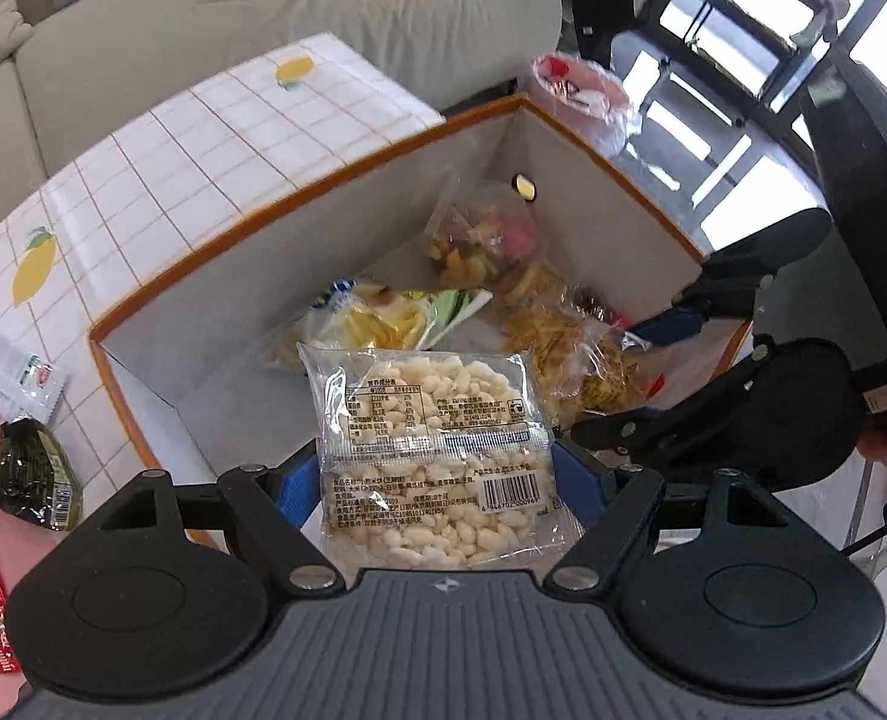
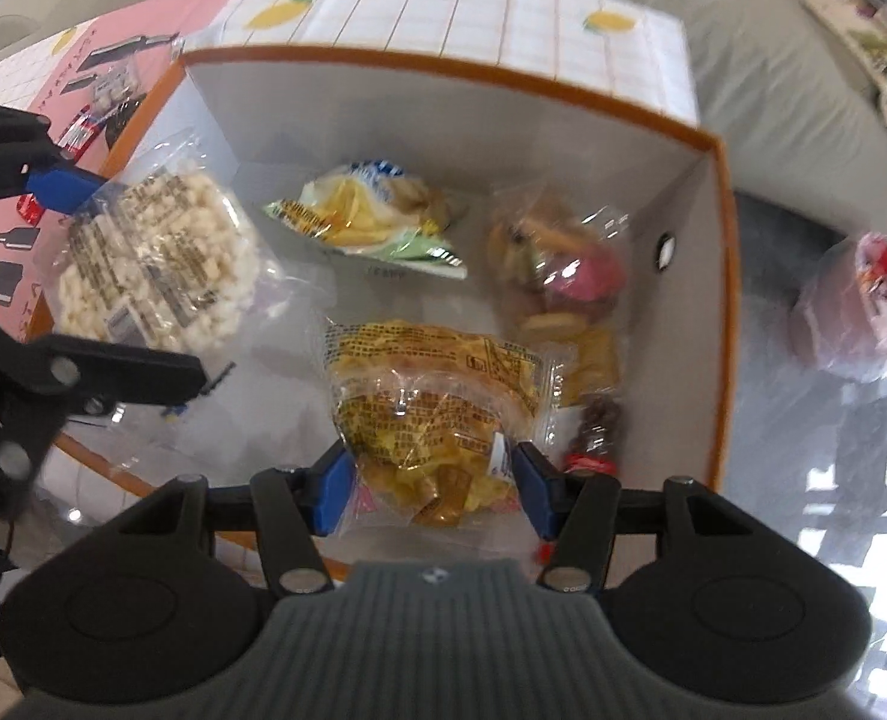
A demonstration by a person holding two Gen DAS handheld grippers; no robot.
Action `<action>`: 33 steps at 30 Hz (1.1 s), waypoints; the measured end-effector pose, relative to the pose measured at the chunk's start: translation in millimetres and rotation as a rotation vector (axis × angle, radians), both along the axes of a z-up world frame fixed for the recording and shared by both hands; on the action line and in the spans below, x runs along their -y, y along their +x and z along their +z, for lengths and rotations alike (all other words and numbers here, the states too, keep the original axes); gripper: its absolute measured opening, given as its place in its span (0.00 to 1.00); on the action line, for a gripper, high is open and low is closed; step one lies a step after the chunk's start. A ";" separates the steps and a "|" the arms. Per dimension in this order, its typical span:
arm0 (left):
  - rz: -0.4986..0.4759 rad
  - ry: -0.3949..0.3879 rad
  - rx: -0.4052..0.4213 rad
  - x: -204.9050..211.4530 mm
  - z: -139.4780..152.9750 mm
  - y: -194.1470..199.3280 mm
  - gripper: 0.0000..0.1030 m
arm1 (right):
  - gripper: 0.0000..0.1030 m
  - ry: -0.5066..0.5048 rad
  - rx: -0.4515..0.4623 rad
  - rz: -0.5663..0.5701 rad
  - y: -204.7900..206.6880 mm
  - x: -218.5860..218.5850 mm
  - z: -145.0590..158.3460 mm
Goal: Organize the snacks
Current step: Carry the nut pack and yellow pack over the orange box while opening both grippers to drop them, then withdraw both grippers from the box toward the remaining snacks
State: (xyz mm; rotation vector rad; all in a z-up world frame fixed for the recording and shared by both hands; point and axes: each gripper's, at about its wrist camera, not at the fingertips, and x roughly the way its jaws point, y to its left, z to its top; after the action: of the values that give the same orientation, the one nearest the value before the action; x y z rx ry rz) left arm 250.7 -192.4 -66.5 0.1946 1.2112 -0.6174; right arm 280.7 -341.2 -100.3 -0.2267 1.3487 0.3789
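Note:
My left gripper [image 1: 434, 480] is shut on a clear pack of white puffed rice cake [image 1: 425, 444] and holds it over the near edge of the orange-rimmed white box [image 1: 323, 174]. The pack also shows in the right wrist view [image 2: 155, 264]. My right gripper [image 2: 431, 483] is shut on a clear pack of yellow crispy snack [image 2: 431, 396], held over the box [image 2: 722, 300]. Inside the box lie a chips bag [image 2: 377, 216] and a clear bag of mixed sweets [image 2: 563, 258].
The box stands on a tiled tablecloth with lemon prints [image 1: 161, 144]. Loose packets [image 1: 17, 378] and a dark green packet [image 1: 35, 480] lie left of the box. A sofa [image 1: 263, 6] is behind. A plastic-wrapped bin [image 1: 581, 90] stands beyond the box.

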 end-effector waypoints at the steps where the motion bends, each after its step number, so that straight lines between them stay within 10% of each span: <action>1: -0.006 0.008 -0.007 1.9 -3.1 1.5 0.88 | 0.55 -0.004 -0.011 0.003 1.4 -1.7 -3.0; 21: 0.158 -0.037 -0.213 15.0 -42.3 21.3 0.92 | 0.77 -0.097 0.062 0.116 -13.3 10.6 9.5; 33: 0.184 -0.033 -0.110 4.3 -12.3 4.7 0.76 | 0.77 0.000 0.099 0.015 -23.8 17.6 22.7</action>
State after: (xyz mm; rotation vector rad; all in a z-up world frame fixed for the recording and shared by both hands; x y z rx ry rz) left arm 255.4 -196.6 -78.7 0.0216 1.3074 -0.4921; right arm 256.8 -358.8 -77.6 -0.2531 1.2505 0.3757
